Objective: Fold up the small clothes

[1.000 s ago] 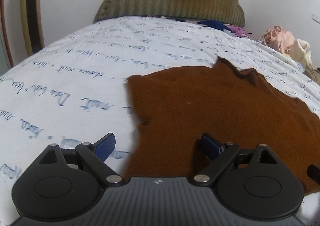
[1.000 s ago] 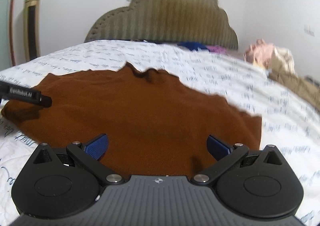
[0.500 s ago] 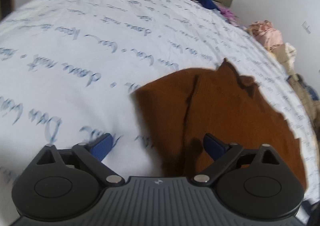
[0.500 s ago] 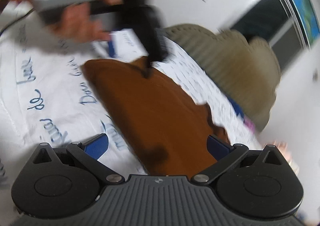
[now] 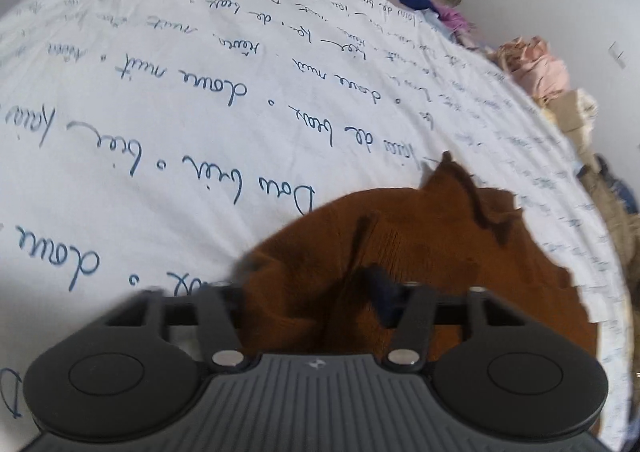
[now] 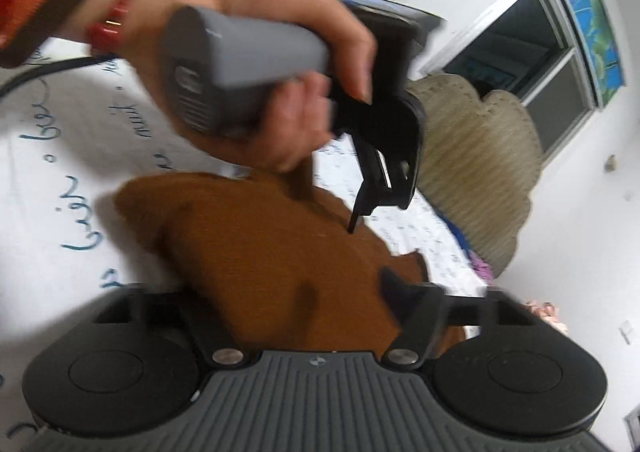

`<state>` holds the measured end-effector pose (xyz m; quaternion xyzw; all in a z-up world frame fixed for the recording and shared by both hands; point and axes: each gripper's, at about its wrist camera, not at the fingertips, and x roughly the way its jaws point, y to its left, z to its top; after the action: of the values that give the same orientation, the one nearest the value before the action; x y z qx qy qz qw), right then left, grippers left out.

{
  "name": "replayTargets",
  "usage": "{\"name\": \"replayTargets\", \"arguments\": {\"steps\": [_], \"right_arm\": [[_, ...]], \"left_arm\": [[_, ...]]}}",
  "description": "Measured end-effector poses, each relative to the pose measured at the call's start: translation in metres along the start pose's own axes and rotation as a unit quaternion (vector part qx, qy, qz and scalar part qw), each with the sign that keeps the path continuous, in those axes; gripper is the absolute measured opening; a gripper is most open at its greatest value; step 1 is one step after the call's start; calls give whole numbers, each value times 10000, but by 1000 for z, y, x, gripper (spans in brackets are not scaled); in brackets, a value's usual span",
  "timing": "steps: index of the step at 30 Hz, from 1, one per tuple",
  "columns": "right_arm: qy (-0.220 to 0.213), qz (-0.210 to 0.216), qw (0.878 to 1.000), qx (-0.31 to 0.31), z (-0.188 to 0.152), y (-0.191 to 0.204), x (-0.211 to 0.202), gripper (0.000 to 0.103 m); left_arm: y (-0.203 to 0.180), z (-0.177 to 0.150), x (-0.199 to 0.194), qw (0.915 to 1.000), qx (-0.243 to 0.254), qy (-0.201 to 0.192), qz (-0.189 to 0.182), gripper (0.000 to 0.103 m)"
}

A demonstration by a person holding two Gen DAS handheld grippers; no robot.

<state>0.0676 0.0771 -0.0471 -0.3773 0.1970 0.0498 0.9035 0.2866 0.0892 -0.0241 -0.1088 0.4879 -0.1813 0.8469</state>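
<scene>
Script-printed bedsheet carries one brown garment, pinched by both left tongs and right tongs.

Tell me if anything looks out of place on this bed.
Nothing looks damaged or spilled. The brown garment is bunched and creased rather than flat, gathered between the fingers of the left gripper. A heap of other clothes sits at the sheet's far edge.

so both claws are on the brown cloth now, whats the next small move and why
Probably lift and carry the gripped edge over the rest to make the fold. In the left wrist view the left claw has the brown cloth bunched between its fingers, and the right claw looks closed on cloth too. The cloth lies rumpled on the sheet, so keep both claws level while folding.
</scene>
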Motion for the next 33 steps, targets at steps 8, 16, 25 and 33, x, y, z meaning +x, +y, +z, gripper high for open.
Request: {"name": "replayTargets", "arguments": {"steps": [8,16,25,33], "right_arm": [[-398,19,9991,-128,-7,6,-9,10],[-693,-265,9967,336,-16,-27,-33,9],[-671,-743,9908,914,-41,-77,-50,9],[-426,-1185,9838,1274,-75,-116,-48,9]], "left_arm": [[-29,-3,-14,9977,415,-179,510,5],[-65,8,-44,9951,623,-492,585,5],[-143,18,-54,9888,1115,-781,609,5],[-225,13,-31,9821,1638,-811,455,5]]}}
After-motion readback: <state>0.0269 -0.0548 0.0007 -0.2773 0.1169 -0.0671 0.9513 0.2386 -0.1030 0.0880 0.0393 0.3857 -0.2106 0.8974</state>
